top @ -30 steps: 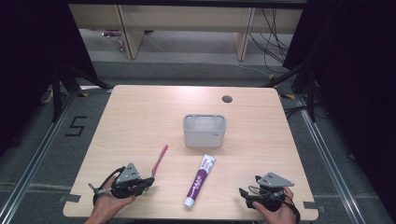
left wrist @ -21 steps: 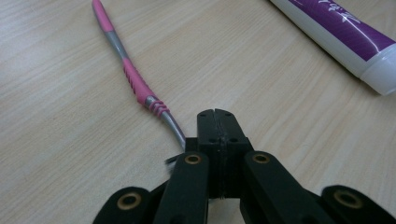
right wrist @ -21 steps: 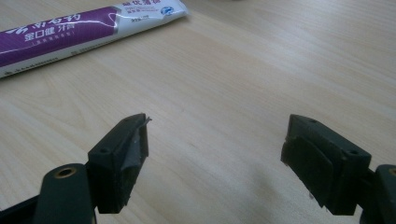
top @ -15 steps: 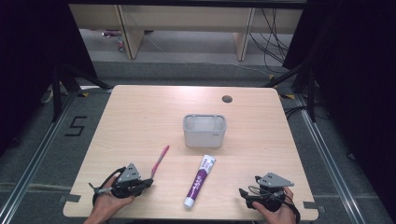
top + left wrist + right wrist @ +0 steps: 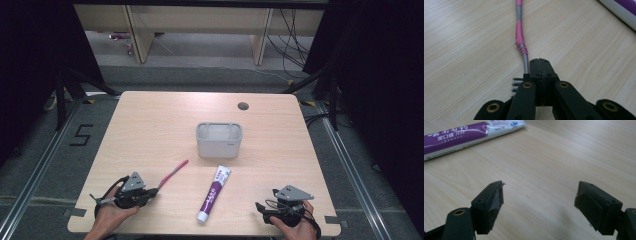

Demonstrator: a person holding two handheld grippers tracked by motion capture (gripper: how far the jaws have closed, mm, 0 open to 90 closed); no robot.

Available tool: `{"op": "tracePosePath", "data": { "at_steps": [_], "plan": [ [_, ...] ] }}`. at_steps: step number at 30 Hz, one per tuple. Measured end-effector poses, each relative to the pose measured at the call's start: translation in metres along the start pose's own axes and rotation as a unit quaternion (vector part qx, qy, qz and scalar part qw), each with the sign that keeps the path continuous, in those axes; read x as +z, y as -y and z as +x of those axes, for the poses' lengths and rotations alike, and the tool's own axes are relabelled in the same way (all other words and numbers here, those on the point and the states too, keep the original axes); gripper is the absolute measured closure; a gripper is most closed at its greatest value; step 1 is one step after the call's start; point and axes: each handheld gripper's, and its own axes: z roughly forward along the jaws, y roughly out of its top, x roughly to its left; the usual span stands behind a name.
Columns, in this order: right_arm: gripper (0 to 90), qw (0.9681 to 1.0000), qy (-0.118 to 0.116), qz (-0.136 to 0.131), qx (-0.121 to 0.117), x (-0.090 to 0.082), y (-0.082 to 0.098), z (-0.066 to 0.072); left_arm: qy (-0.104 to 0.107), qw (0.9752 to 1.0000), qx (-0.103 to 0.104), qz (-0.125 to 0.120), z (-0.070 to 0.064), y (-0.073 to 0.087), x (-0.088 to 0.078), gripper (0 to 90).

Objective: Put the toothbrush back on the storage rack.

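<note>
A pink and grey toothbrush (image 5: 174, 171) lies slantwise on the wooden table at the front left. In the left gripper view its bristle head sits just left of my left jaw, and the handle (image 5: 519, 32) runs away from me. My left gripper (image 5: 153, 192) (image 5: 539, 61) rests on the table with its jaws shut together, and the brush neck passes alongside them, not between them. My right gripper (image 5: 260, 206) (image 5: 539, 195) rests at the front right, open, with bare table between its fingers. A purple and white toothpaste tube (image 5: 214, 194) (image 5: 461, 135) lies between the two grippers.
A grey rectangular container (image 5: 219, 146) stands open-topped at the table's middle. A small round hole (image 5: 243, 106) marks the far right of the tabletop. Dark floor and metal rails surround the table.
</note>
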Motion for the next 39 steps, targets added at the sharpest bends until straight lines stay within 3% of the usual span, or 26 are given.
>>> {"op": "tracePosePath", "data": {
  "at_steps": [2, 4, 5, 8, 9, 11, 14, 33, 39],
  "plan": [
    [22.8, 0.9999, -0.010, 0.004, 0.007, 0.000, 0.000, 0.001, -0.006, 0.9999, 0.009, 0.004, 0.004, 0.000, 0.000, 89.6],
    [22.8, 0.9999, -0.010, 0.004, 0.007, 0.000, 0.000, 0.000, -0.009, 1.0000, -0.003, 0.001, 0.005, 0.000, 0.001, 89.6],
    [22.8, 0.9999, -0.010, 0.002, 0.007, 0.001, 0.000, 0.001, -0.010, 0.9999, 0.008, 0.011, 0.008, 0.000, 0.000, 89.6],
    [22.8, 0.9999, -0.012, 0.004, 0.006, 0.001, 0.000, 0.001, -0.015, 0.9999, -0.004, 0.003, 0.012, 0.000, 0.001, 89.6],
    [22.9, 1.0000, -0.003, 0.001, -0.004, 0.001, 0.000, 0.000, -0.018, 0.9998, -0.008, 0.000, 0.013, -0.001, 0.001, 89.6],
    [22.9, 1.0000, -0.002, 0.001, -0.004, 0.000, 0.000, 0.000, -0.021, 0.9997, 0.001, 0.010, 0.020, -0.001, -0.001, 89.6],
    [22.9, 1.0000, 0.000, 0.000, -0.006, 0.000, 0.000, -0.001, -0.029, 0.9995, -0.010, 0.007, 0.026, -0.001, 0.001, 89.6],
    [23.1, 0.9999, -0.009, 0.008, 0.010, 0.001, 0.000, 0.001, -0.055, 0.9981, -0.026, 0.014, 0.048, -0.012, 0.010, 89.5],
    [23.1, 0.9999, -0.005, 0.005, 0.008, 0.001, 0.000, 0.001, -0.060, 0.9972, -0.042, 0.016, 0.054, -0.017, 0.014, 89.5]
  ]
}}
